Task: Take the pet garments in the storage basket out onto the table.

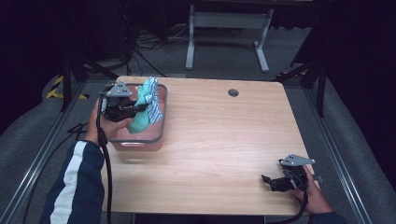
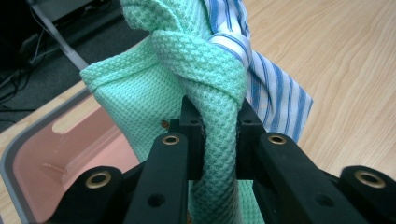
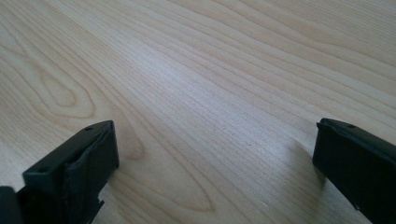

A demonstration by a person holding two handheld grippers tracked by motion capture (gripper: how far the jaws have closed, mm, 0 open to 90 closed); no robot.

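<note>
So nearest the person, the right gripper is parked low at the near right corner of the wooden table, jaws spread wide with nothing but bare woodgrain between them in the right gripper view. It looks like it's just waiting out of the way, well apart from the action, probably so it doesn't get in the way of the cloth work.

Farther out on the left side, the left gripper is over the pink tub and its 2 jaws are clamped tight on a rolled fold of the mint green waffle-weave cloth. The pinch sits on a bunched ridge of the fabric, which makes sense, since a thick fold gives the pads something to bite on instead of a flat sheet.

A blue-and-white striped cloth is tangled up right against the green one and hangs off beside it, so both seem to be lifted together above the tub. Can't tell if they're going in or coming out.

Past the table there's grey floor and a white desk frame.
</note>
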